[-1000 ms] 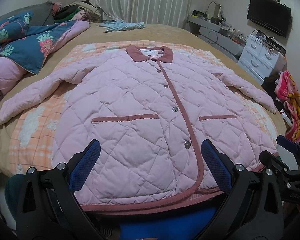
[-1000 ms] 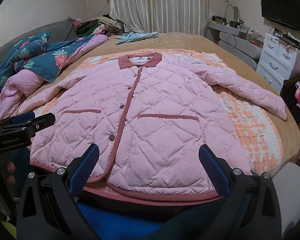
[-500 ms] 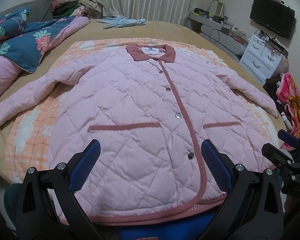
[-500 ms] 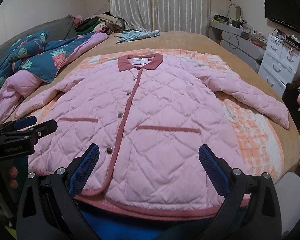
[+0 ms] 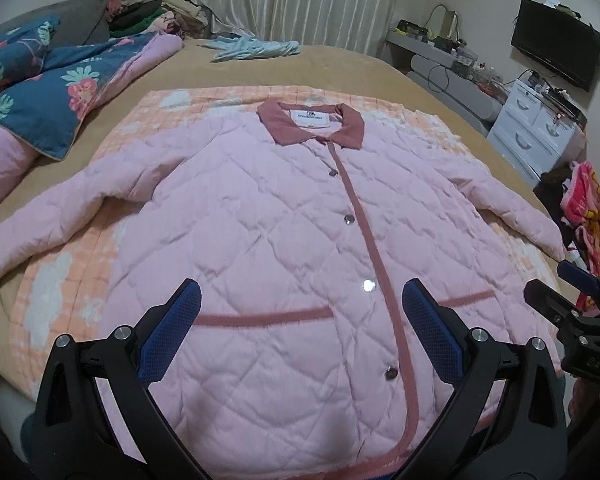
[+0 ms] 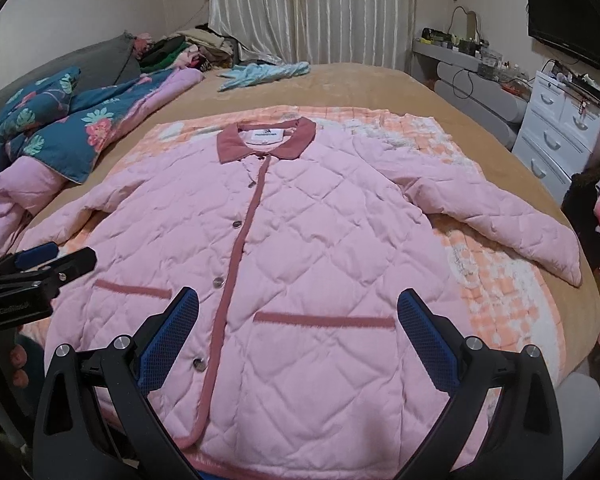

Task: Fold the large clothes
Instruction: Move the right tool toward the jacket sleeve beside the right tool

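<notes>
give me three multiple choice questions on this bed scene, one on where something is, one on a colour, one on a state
1. Where does the light blue garment lie?
A. on the jacket's collar
B. at the far end of the bed, beyond the jacket
C. on the white drawers

2. What colour is the jacket's collar?
A. dusty rose
B. navy
C. white

3. How is the pink quilted jacket lying?
A. folded in half
B. rolled up
C. spread flat, front up, sleeves out

Answers:
1. B, it lies on the tan cover near the curtain.
2. A, it matches the trim down the front.
3. C, both sleeves stretch sideways, while the left hand-held gripper and right hand-held gripper are open above the hem.
</notes>
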